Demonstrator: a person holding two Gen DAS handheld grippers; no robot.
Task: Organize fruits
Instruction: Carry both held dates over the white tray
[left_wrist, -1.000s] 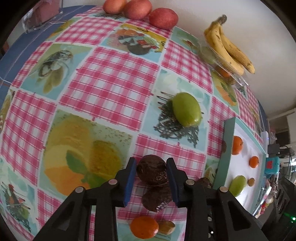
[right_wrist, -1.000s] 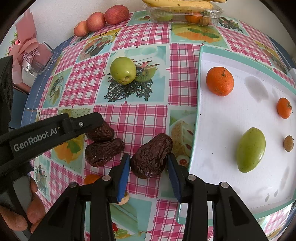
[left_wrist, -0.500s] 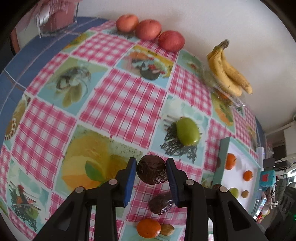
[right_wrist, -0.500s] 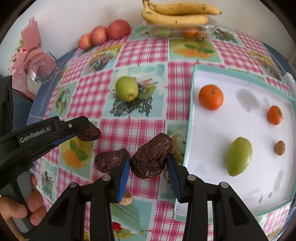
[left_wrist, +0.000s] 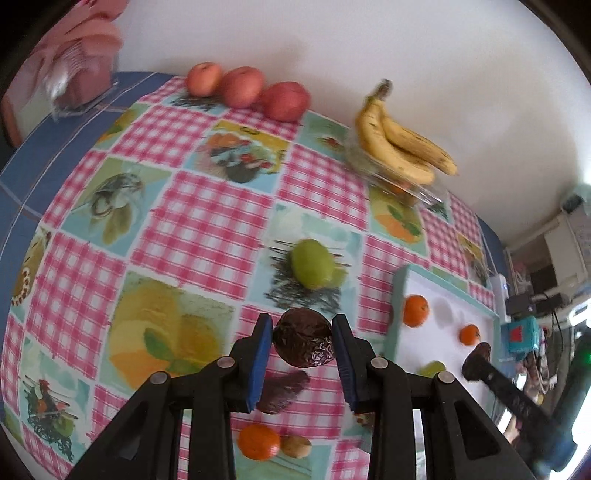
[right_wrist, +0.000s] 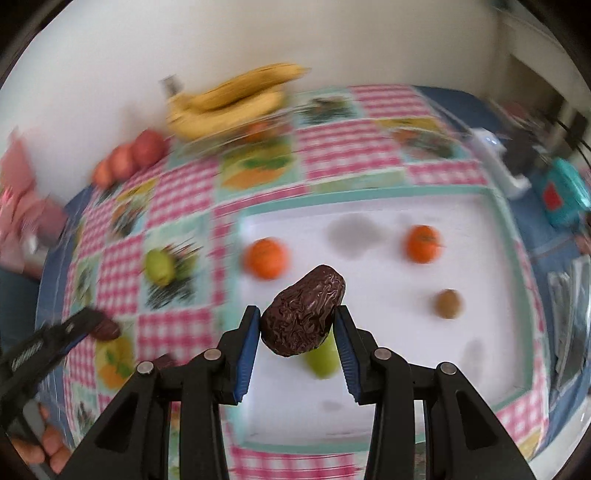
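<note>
Plain white wall (left_wrist: 369, 44) behind table; checked pink tablecloth (left_wrist: 207, 221); daylight.

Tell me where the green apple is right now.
The green apple sits on the checkered tablecloth, mid-table in the left wrist view, just beyond the left tool, left of the white tray and nearer than the bananas.

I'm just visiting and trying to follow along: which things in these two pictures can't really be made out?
- Green fruit on the white tray, right wrist view: mostly hidden behind the dark wrinkled fruit held in the right gripper.
- Clear box under the bananas, left wrist view: contents too blurred to name.
- Third dark fruit on the tablecloth, left wrist view: partly covered by the left gripper.
</note>
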